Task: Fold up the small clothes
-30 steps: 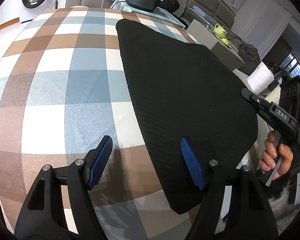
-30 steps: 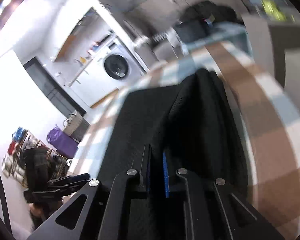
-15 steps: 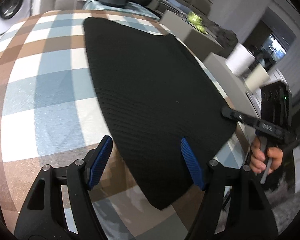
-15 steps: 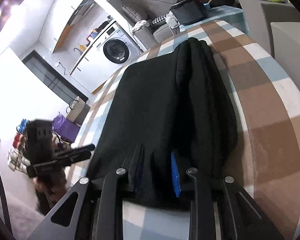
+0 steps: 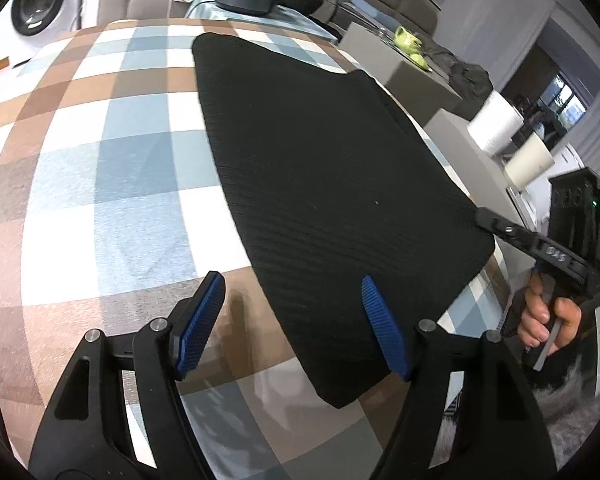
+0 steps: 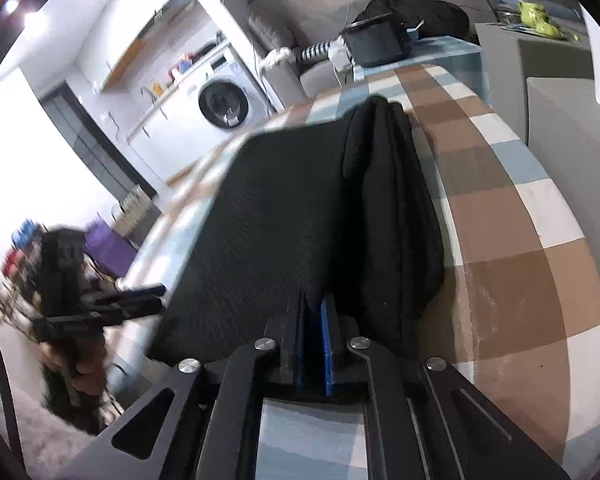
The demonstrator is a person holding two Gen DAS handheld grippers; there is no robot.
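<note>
Black ribbed garment (image 5: 332,184) lies flat on the checked tablecloth (image 5: 112,168), filling the centre and the 1–4 o'clock part of the left wrist view; its near corner reaches down to about 5 o'clock. Left gripper (image 5: 296,320) hovers over the near edge of the cloth with its jaws well apart: the blue pad at 7 o'clock sits over bare tablecloth, the pad at 5 o'clock over the fabric, neither pressing on it. Right gripper (image 6: 312,344) has its jaws just closed in again and is clamped on the garment's edge (image 6: 300,216), fabric pinched between the blue pads at 6 o'clock in the right wrist view; a thicker folded ridge of the same cloth runs from there up toward 12 o'clock. In the left wrist view that gripper shows at 3 o'clock, touching the cloth's right edge, with a hand (image 5: 548,320) around its handle. Washing machine (image 6: 224,104) stands beyond the table at 11 o'clock.
</note>
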